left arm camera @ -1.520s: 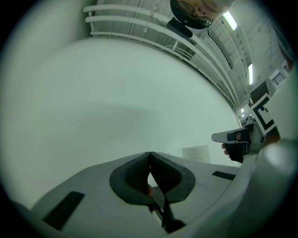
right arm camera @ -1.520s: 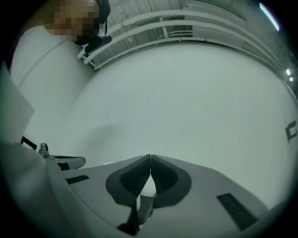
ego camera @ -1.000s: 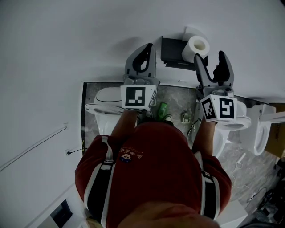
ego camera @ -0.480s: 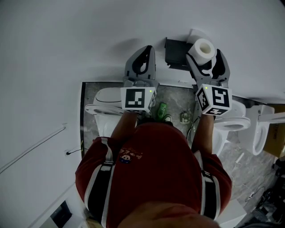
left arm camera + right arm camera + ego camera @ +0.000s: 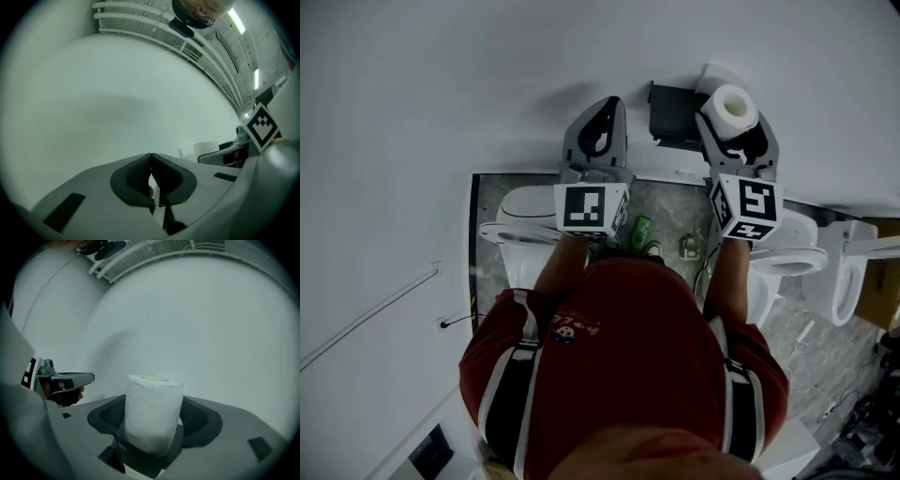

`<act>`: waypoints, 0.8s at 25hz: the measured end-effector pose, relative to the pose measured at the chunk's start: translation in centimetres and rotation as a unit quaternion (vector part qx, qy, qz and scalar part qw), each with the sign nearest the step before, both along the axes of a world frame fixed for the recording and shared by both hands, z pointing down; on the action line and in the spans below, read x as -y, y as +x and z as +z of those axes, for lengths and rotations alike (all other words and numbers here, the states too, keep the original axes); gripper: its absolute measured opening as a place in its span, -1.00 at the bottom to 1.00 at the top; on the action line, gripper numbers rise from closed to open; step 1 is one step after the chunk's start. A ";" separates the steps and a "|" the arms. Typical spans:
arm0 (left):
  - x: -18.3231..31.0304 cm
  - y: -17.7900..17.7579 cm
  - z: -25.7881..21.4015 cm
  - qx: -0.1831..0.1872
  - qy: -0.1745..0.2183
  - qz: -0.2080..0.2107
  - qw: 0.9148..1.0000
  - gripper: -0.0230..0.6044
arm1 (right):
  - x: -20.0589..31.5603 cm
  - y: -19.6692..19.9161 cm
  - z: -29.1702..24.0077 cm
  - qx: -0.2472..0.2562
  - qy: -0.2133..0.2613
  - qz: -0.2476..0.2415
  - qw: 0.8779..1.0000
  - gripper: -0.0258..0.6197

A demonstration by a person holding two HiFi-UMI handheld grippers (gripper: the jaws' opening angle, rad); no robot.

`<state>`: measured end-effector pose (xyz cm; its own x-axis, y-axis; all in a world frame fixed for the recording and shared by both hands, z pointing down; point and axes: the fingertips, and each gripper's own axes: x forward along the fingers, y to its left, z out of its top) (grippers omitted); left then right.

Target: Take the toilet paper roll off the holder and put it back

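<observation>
Grip check: right gripper (image 5: 735,136) is straddling the roll (image 5: 152,408). Its jaws have just been closing, and both pads (image 5: 110,417) are now pressing on the roll's sides at about mid-height. The roll is sitting just right of the holder (image 5: 670,108), core end up and close against the wall (image 5: 487,84). No view is showing what's carrying it, so I'm not calling whether it's still on the holder.

My read for doing this step well:
- Soft paper will be giving under the pads, so I'm suggesting a light squeeze. Crushing the core risks it binding on the holder, both coming off and going back on.
- I'm guessing it needs drawing straight off, away from the holder, with no sideways levering against the wall.
- Keeping the gripper from rolling should stop the loose end unwinding.
- For the return, the core needs lining up with the holder before pushing on.

Left gripper (image 5: 151,180) is idling left of the holder, fingers pressed together and holding nothing. It's best kept there, out of the pull path.
</observation>
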<state>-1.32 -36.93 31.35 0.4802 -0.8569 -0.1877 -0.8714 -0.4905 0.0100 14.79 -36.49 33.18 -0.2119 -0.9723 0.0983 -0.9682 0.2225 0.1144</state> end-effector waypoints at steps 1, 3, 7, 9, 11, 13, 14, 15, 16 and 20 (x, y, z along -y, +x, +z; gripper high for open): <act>0.0 0.1 0.0 0.001 0.000 0.001 1.000 -0.87 | 0.0 0.1 0.0 -0.001 0.001 0.002 1.000 0.17; 0.1 0.3 0.2 0.001 -0.001 0.003 1.000 -0.87 | 0.1 0.2 0.1 -0.001 0.001 0.004 1.000 0.15; 0.2 0.4 0.1 0.002 -0.002 0.002 1.000 -0.87 | 0.1 0.4 0.0 -0.002 0.005 0.004 1.000 0.13; 0.3 0.6 0.2 0.003 0.000 0.003 1.000 -0.87 | 0.1 0.5 0.0 -0.004 0.007 0.004 1.000 0.13; 0.4 0.6 0.3 0.003 -0.001 0.003 1.000 -0.87 | 0.2 0.6 0.1 -0.005 0.008 0.004 1.000 0.13; 0.4 0.6 0.1 0.004 0.000 0.003 1.000 -0.87 | 0.1 0.7 -0.1 -0.004 0.013 0.005 1.000 0.12; 0.3 0.7 0.0 0.004 0.001 0.004 1.000 -0.87 | -0.1 0.9 -0.4 -0.002 0.020 0.008 1.000 0.12; 0.3 0.8 -0.1 0.005 0.002 0.005 1.000 -0.87 | -0.2 1.1 -0.8 -0.001 0.028 0.013 1.000 0.12; 0.3 0.9 -0.3 0.004 0.004 0.006 1.000 -0.87 | -0.4 1.4 -1.3 0.000 0.036 0.017 0.999 0.12; 0.1 1.3 -1.3 0.006 0.011 0.009 1.000 -0.87 | -1.1 2.6 -3.2 0.004 0.064 0.031 0.997 0.12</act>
